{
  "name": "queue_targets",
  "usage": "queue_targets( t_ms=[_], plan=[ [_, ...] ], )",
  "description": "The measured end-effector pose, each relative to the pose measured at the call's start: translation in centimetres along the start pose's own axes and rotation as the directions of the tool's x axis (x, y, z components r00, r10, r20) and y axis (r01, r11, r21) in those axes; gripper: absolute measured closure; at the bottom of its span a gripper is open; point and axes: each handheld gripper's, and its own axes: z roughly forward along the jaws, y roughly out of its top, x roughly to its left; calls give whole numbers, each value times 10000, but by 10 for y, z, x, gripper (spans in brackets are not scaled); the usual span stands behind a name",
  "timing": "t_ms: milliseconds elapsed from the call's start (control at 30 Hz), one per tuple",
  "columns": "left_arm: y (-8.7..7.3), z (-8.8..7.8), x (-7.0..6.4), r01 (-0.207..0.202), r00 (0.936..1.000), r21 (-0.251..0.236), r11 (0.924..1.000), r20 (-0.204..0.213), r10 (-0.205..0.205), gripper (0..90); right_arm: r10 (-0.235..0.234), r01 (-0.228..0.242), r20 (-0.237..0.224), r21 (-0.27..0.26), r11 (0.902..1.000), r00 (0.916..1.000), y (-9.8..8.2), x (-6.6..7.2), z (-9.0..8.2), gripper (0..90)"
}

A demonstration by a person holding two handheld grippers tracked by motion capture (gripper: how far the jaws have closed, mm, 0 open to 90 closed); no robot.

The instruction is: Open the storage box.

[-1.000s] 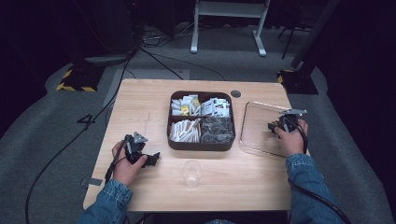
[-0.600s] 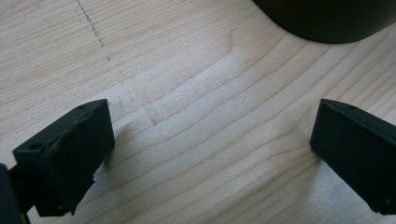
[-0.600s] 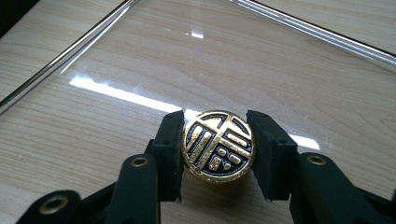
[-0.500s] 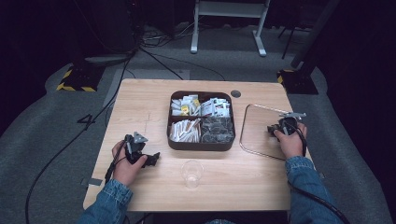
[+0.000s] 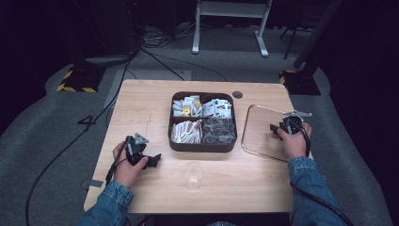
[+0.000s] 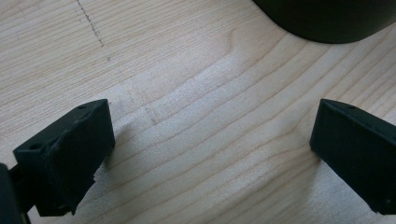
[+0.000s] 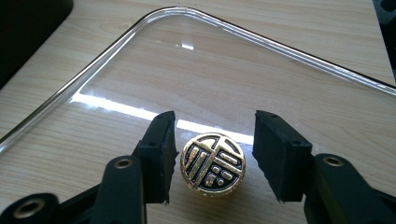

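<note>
**Lid knob bracketed, grip not yet made**

The right gripper (image 7: 212, 161) stands over the clear glass lid (image 5: 263, 129), which lies flat on the table (image 5: 141, 108) near its right edge, just beside the dark compartment box (image 5: 203, 123). In the right gripper view its jaws are spread to either side of the gold knob (image 7: 213, 164) at the lid's middle; the left jaw sits very close to the knob, the right jaw stands apart from it. No pinch is made. The lid rests on the table and is not lifted.

The left gripper (image 6: 210, 154) hangs low over bare wood near the front-left of the table, jaws wide apart and holding nothing. The rounded corner of the box shows at the upper edge of its view.

The box stands open at the table's middle, its four compartments filled with packets. A clear plastic cup (image 5: 193, 175) stands near the front edge, untouched.

Judgement: approach to the knob is complete; closing on it, lifting the lid and carrying it to the box all remain.
</note>
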Motion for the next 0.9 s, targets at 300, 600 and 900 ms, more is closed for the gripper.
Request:
queue_targets(
  t_ms=[300,600,900],
  plan=[
    [0,0,0,6,10000,-4,10000,-1,-6,2,257,-270,-205,-677,9973,9995,12,6,-18,481],
    [0,0,0,-2,10000,-16,10000,-12,2,3,163,-219,-518,-1087,9938,9985,24,17,-29,480],
    [0,0,-1,19,10000,-14,10000,2,-19,2,-97,-24,-834,-1446,9895,9965,41,41,-45,472]
  ],
)
